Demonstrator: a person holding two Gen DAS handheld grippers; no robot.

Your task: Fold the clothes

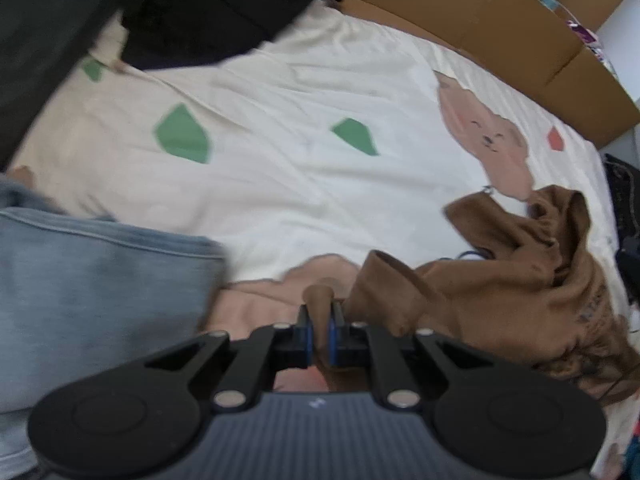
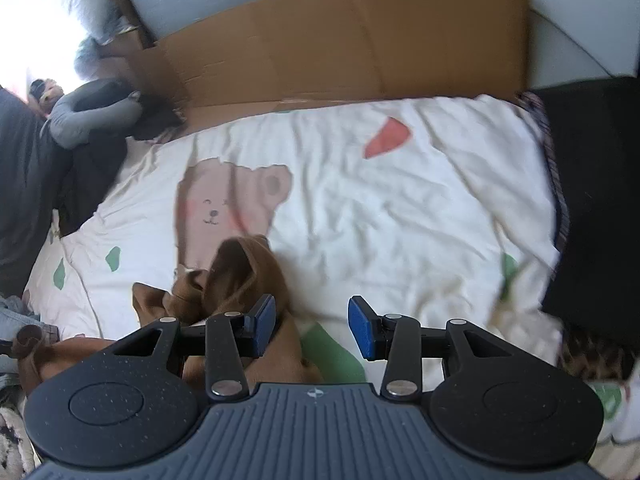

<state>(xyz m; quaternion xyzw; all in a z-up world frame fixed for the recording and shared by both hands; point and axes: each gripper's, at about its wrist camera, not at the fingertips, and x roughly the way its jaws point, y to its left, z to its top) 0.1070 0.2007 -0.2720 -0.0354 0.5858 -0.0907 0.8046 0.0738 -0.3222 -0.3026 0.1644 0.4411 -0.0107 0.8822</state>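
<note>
In the left wrist view, the left claw (image 1: 320,320) is clenched on a fold of the brown garment (image 1: 520,280), whose bulk lies crumpled to its right on the sheet (image 1: 280,160), with jeans (image 1: 100,280) at left and cardboard (image 1: 500,28) along the far edge. In the right wrist view, the right claw (image 2: 312,326) stands released and holds nothing, its left pad (image 2: 266,326) over the garment's (image 2: 240,276) edge.
</note>
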